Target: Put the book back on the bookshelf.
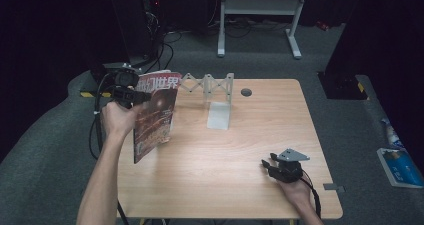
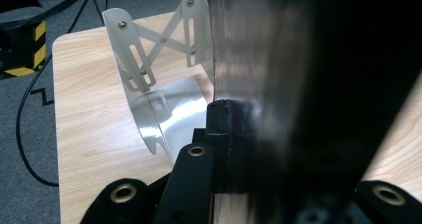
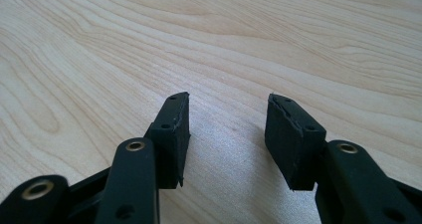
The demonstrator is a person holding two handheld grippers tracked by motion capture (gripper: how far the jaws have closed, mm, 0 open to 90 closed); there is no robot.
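A magazine [image 1: 155, 112] with a dark red cover and white characters stands upright above the table's left part. My left gripper [image 1: 131, 96] is shut on its upper left edge. In the left gripper view the glossy dark magazine [image 2: 308, 94] rises between the jaws and hides the right one. A white accordion-style rack [image 1: 210, 87] stands at the table's back middle, just right of the magazine, and its plates and crossed struts [image 2: 159, 74] show behind the left jaw. My right gripper [image 1: 272, 166] rests low at the front right, open [image 3: 226, 134] with bare wood between its fingers.
The wooden table [image 1: 250, 150] has a grey cable grommet [image 1: 246, 92] near its back edge. A white desk frame [image 1: 260, 15] stands on the floor behind. Cables [image 1: 97, 130] trail off the left edge. A blue-and-white packet [image 1: 400, 166] lies on the floor at right.
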